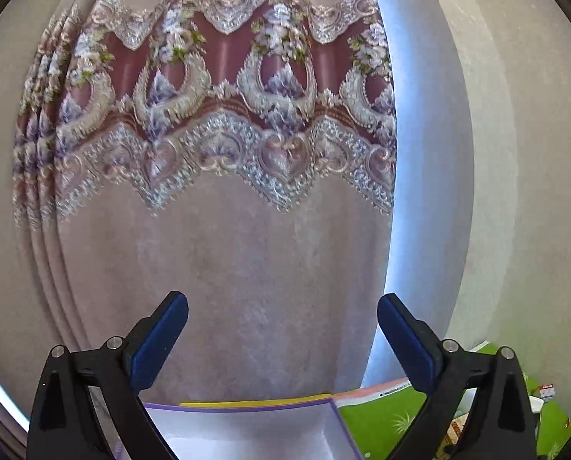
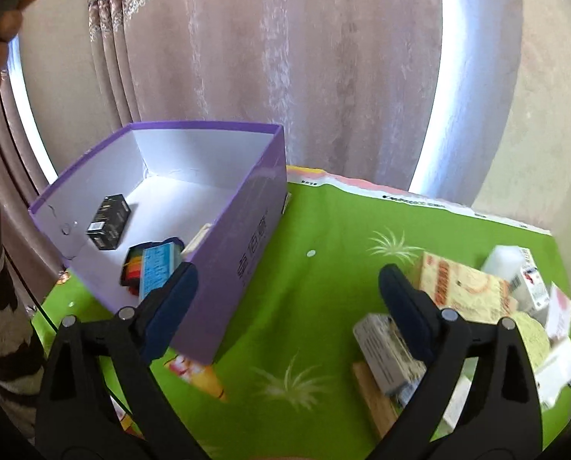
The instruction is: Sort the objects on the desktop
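The left tool is spread wide with nothing between its blue pads, raised and facing the pinkish curtain with its lace-patterned band. Below it only the far end of the open purple box shows, white inside. The right tool is also spread wide and empty, angled down over the surface covered by a green cloth. The purple box stands on the left part of the cloth; inside it lie a small black carton, a packet with coloured stripes and a light blue packet touching it. On the right side of the cloth a pile of small cartons waits: a cream box with red print, a grey-white box partly behind the right finger, and white boxes beyond. A hand shows at the upper left edge of the right wrist view.
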`<state>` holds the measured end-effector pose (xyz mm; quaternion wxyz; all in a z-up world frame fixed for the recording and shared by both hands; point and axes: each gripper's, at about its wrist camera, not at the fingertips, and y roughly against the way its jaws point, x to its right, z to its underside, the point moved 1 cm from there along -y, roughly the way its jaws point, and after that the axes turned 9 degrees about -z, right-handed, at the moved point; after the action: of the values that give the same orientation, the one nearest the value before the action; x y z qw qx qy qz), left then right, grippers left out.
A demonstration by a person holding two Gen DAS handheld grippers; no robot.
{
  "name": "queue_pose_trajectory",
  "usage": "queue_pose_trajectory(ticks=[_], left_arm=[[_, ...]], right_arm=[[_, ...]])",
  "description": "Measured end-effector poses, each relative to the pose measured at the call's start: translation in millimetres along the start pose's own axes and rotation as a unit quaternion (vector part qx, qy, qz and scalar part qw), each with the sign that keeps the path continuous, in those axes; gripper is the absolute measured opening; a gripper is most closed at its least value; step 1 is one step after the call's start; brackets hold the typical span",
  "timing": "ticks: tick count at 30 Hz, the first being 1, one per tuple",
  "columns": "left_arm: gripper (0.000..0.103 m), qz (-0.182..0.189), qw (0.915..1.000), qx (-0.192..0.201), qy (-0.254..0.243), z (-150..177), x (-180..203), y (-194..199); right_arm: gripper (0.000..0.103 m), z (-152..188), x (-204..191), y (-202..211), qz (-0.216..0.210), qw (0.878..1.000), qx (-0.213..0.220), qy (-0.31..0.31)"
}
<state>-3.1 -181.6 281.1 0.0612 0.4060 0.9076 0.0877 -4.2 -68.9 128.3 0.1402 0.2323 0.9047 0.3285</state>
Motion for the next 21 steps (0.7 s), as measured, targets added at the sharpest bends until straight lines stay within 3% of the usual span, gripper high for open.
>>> queue_pose_trajectory(ticks=[2,4,7,9,13,16,18,21], left_arm=[[0.1,0.013,0.9997,-0.008,-0.02,-1.0,14.3,-18.8],[0.1,0.025,0.9991,0.009,-0.034,-5.1,30.8,-33.4],[0.1,0.054,0.9958,-0.012,-0.072,1.2,57.8,-63.4],[0.1,0.057,0.9933,-0.007,-0.1,0.1,74.4,-69.0],[0.1,0.084,0.9889,0.03,-0.118,-10.0,78.9,-30.5],[0.1,0.073,0.9926,0.01,-0.097,-16.1,58.7,-14.1],[0.1,0.046,0.9943,0.001,-0.096,-16.4,47.1,-4.0],[0.1,0.042,0.9953,-0.022,-0.084,-8.7,31.3,9.6]], right_arm=[[0.096,8.2,4.0,-12.4,-0.001,1.0,-0.023,-0.003],[0.096,13.2,8.8,-11.2,-0.03,0.999,-0.031,-0.017],[0.096,13.2,13.8,2.0,0.002,1.0,-0.007,-0.029],[0.096,19.5,21.4,4.6,-0.001,0.998,-0.005,-0.07],[0.096,26.0,26.4,21.1,0.022,0.994,0.012,-0.11],[0.096,23.8,18.5,39.6,0.023,0.996,0.022,-0.086],[0.096,24.6,14.9,50.2,0.03,0.996,0.03,-0.076],[0.096,28.7,12.5,57.0,0.016,0.996,0.026,-0.082]])
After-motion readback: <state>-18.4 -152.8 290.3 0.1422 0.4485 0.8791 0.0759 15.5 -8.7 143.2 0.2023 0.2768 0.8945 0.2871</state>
